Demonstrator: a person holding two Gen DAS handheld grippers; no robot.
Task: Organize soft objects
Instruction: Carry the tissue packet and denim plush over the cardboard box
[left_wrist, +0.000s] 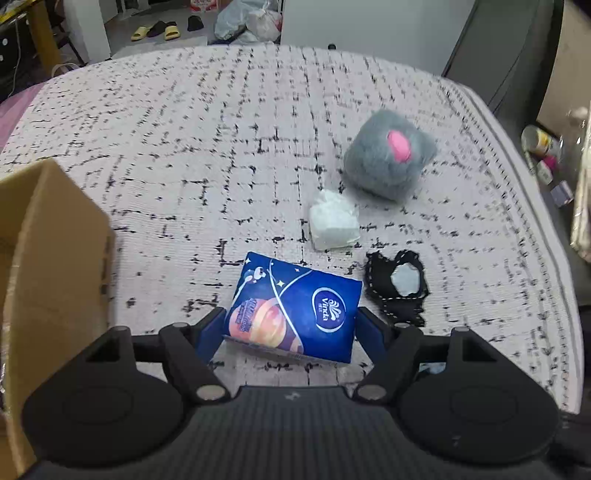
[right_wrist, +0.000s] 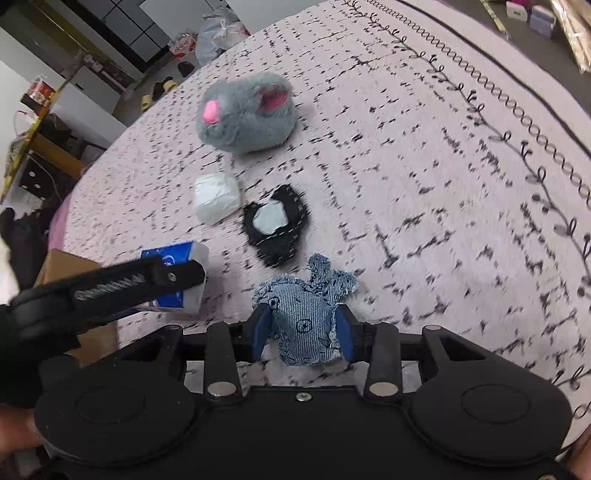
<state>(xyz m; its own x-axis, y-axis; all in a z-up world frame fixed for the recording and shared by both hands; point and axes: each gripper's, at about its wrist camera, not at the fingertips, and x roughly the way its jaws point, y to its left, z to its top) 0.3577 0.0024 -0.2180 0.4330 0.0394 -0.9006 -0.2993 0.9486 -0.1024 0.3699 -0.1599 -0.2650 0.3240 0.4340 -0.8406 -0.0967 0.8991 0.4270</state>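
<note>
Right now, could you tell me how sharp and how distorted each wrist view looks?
Left wrist view: the blue tissue pack is crisp, the grey plush slightly smeared, and the bed edge bows from the fisheye. Right wrist view: motion blur streaks the bedspread, while the denim toy stays fairly sharp.

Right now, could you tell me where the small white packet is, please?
The small white packet lies on the patterned bedspread, just in front of the grey plush mouse, between the blue tissue pack and the black fabric piece.
</note>
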